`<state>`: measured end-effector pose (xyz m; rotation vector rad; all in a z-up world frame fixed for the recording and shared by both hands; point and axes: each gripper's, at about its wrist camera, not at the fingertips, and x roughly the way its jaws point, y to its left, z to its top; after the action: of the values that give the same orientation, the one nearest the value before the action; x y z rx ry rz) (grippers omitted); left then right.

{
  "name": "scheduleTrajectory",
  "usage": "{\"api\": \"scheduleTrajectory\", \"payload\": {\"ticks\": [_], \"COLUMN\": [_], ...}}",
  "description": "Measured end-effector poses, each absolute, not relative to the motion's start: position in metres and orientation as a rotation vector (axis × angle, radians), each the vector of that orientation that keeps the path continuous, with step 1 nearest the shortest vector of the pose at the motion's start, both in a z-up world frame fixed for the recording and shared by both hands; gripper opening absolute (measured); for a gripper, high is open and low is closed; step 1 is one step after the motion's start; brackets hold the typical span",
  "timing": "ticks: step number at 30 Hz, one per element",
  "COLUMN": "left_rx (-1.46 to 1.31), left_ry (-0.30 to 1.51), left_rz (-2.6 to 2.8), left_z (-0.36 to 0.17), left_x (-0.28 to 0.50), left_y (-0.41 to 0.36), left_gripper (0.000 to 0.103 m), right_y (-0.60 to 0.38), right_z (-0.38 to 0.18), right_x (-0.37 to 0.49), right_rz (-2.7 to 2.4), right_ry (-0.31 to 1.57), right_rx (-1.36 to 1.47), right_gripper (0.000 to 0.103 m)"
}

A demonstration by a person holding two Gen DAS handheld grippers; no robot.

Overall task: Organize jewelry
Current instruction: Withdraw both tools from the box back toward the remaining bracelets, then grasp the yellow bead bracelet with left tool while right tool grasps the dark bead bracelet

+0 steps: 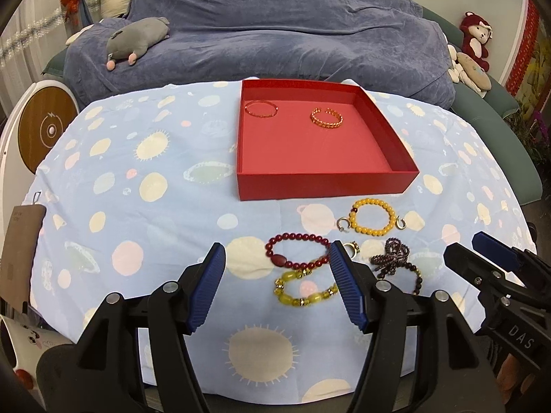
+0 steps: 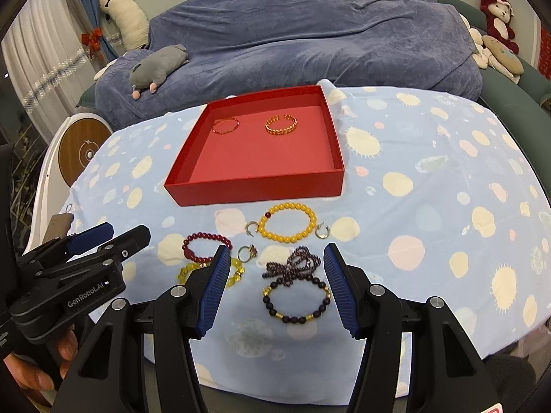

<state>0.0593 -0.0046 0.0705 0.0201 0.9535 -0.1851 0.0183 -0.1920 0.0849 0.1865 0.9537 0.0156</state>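
Left hand-held gripper [image 1: 277,287]: the jaws are seen parted about halfway, nothing is gripped or touched; it is tilted steeply down over the desk [image 1: 144,213].
Between its blue pads: the dark red bead bracelet [image 1: 298,251] and, nearer the camera, the yellow-green bracelet [image 1: 304,290] are framed; both lie flat on the spotted cloth.
Right hand-held gripper [image 2: 277,289]: it is likewise held about half open and empty, pitched downward beside the left one.
Between its pads: the dark bead bracelet with gold spacers [image 2: 296,301] is seen, with the bunched purple bead string [image 2: 292,265] touching its far side.
Just beyond its left fingertip: a small ring [image 2: 247,253] is found.
Farther ahead: the yellow bead bracelet [image 2: 287,223] is flanked by two small hoop earrings [image 2: 322,231].
Beyond those: the red box [image 2: 255,186] is seen open, with two gold bangles [image 2: 280,124] lying apart on its floor near the far wall.
Hand: fingers [image 2: 41,375] are seen wrapped under the left tool's handle.
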Motion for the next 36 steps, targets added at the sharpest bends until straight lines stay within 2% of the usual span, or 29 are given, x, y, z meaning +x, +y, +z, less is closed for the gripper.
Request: {"api": "scheduleTrajectory", "payload": {"ticks": [9,28,34,36], "left_rx": [0.016,0.023,0.019,0.02], "left_ry": [1.03,1.081,1.095,1.1], "left_rz": [-0.129,-0.163,-0.156,-0.154], "left_z": [0.032,0.004,-0.002,-0.004], "left_x": [0.053,0.057,0.061,0.062], "left_y": [0.014,-0.01,-0.008,-0.007], "left_gripper": [0.062,0.063,0.063,0.063], "right_y": [-0.203,-0.208,-0.206,-0.204], "right_z": [0.049,0.018,0.01,0.007], "right_x": [-0.003,0.013,0.025,0.029], "right_rz": [-0.028,-0.071,-0.071,-0.069], "right_ry": [1.024,1.075,1.084,1.091], "right_rx": [0.206,0.173,0.161,0.156], "right_gripper": [0.055,0.055,0.051,0.046]}}
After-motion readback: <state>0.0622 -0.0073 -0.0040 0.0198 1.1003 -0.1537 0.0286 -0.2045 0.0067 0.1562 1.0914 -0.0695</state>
